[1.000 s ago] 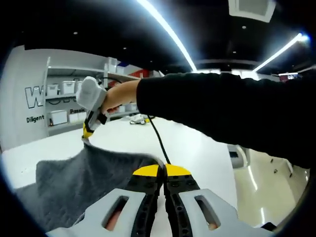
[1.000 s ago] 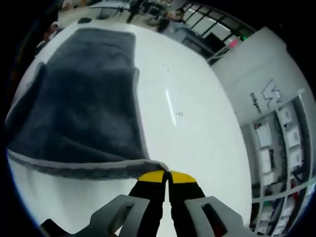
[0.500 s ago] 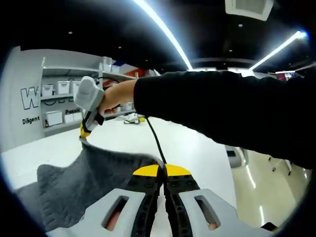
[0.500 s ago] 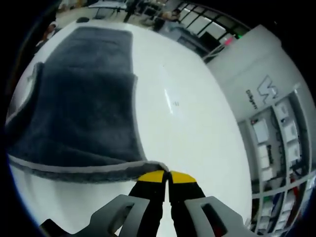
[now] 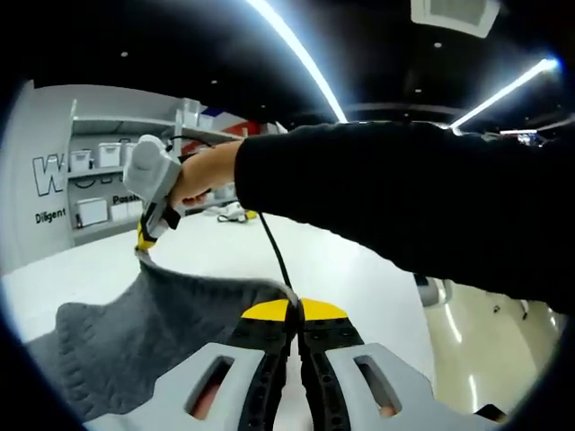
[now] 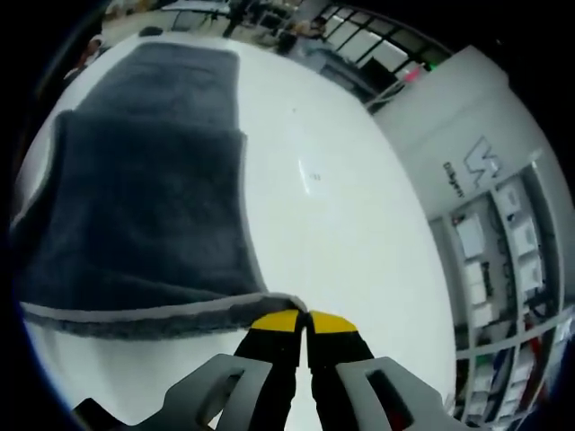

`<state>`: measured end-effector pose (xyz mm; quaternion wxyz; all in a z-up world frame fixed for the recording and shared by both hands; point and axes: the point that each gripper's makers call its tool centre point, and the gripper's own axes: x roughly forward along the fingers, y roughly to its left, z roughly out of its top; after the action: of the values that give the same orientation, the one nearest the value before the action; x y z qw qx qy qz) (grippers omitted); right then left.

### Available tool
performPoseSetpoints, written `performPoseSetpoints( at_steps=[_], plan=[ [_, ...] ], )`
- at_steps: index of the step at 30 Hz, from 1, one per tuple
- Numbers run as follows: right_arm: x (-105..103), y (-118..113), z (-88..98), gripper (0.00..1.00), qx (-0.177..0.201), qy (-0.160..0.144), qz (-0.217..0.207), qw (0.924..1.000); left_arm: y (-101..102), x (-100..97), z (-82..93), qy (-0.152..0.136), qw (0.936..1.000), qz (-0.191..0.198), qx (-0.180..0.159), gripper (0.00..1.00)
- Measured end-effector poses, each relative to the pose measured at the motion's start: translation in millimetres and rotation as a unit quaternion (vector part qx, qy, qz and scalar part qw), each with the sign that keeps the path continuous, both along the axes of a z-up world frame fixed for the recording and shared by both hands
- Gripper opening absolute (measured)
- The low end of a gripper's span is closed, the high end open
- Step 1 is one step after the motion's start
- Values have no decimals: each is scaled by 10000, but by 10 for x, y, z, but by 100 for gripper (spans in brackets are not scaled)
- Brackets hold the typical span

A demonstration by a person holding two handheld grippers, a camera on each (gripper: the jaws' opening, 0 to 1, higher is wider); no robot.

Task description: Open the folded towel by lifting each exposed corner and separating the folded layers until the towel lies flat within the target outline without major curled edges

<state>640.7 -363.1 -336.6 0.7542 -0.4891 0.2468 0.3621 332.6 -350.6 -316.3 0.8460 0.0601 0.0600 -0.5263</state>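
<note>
A dark grey towel (image 5: 153,332) with a pale hem hangs lifted between my two grippers above a white table (image 5: 225,251). My left gripper (image 5: 296,310) is shut on one corner of the towel. In the left gripper view my right gripper (image 5: 142,244), held by a hand on a black sleeve (image 5: 404,206), pinches the far corner. In the right gripper view my right gripper (image 6: 304,321) is shut on the towel's (image 6: 144,189) hemmed corner, and the cloth stretches away over the white table (image 6: 341,233), its far part lying flat.
Shelves (image 5: 99,180) with white bins stand against a grey wall behind the table. A black cable (image 5: 274,251) runs down from the right gripper. People and furniture (image 6: 269,22) show past the table's far end. Pale floor (image 5: 467,332) lies to the right.
Both grippers keep their hold. The right gripper has drifted left and slightly up in the left gripper view, drawing the towel's top edge tauter; more of the cloth is raised.
</note>
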Motion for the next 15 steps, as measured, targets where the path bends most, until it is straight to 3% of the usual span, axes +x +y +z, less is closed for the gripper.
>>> performPoseSetpoints(
  at_steps=[15],
  plan=[
    [-149, -257, -42, 0, -39, 65, -192, 9998, -277, -51, -80, 13, 9997, -229, 126, 2]
  ],
)
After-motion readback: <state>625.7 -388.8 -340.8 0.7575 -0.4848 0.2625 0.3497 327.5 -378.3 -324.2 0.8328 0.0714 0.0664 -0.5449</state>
